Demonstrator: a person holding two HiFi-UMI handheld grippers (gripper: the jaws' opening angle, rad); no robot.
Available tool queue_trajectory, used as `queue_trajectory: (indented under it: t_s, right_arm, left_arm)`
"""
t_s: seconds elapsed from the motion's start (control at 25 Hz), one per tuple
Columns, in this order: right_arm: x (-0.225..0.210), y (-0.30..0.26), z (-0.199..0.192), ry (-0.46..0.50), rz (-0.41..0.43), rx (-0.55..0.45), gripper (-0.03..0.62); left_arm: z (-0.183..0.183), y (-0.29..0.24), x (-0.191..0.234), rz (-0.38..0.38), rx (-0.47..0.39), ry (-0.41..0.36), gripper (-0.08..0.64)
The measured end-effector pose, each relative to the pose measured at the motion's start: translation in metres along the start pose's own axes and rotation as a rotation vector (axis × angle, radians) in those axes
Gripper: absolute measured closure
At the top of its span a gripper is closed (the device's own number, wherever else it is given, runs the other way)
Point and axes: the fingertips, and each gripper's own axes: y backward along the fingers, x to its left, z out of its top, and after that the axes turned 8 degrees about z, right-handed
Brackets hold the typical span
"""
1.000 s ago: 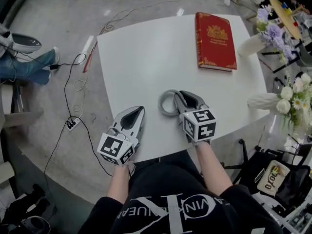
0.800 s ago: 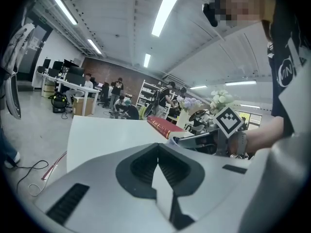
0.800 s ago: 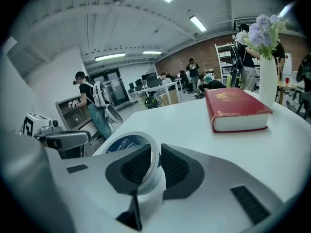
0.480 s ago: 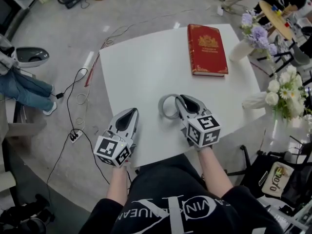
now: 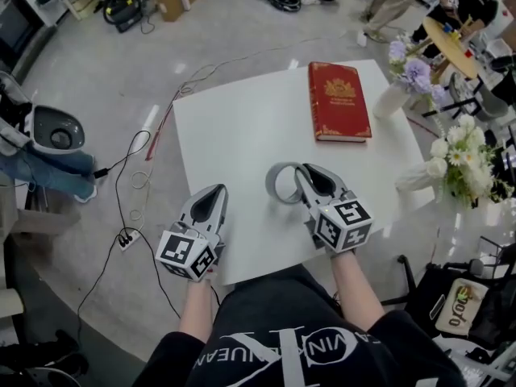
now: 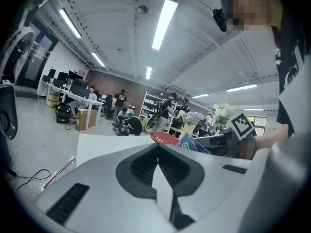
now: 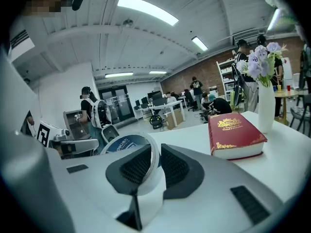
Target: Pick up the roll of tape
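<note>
Your right claw (image 5: pixel 301 172) (image 7: pixel 154 153) is clamped on the roll of tape (image 5: pixel 272 185) (image 7: pixel 153 173): the white band of the roll stands on edge between the two pads, one jaw inside the ring and one outside. Most of the ring sticks out to the left of that claw's tips, with its blue inner face turned towards the claw's camera. Your left claw (image 5: pixel 216 193) (image 6: pixel 158 147) is closed with its jaws meeting at the tips and nothing between them. It sits level with the right claw and well to its left, over the near edge of the white table (image 5: pixel 242 127). The red book (image 5: pixel 339 101) (image 7: pixel 235 132) lies flat ahead of the right claw and slightly to its right, well apart from the tape
</note>
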Motion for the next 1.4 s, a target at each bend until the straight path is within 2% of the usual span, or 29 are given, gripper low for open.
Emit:
queue_trajectory:
  t_s: [1.4]
  right_arm:
    - [0.029,0.017,0.09,0.083,0.098,-0.226,0.518]
  left_arm:
    - [0.079,0.011,0.009,0.037,-0.171,-0.055,0.555]
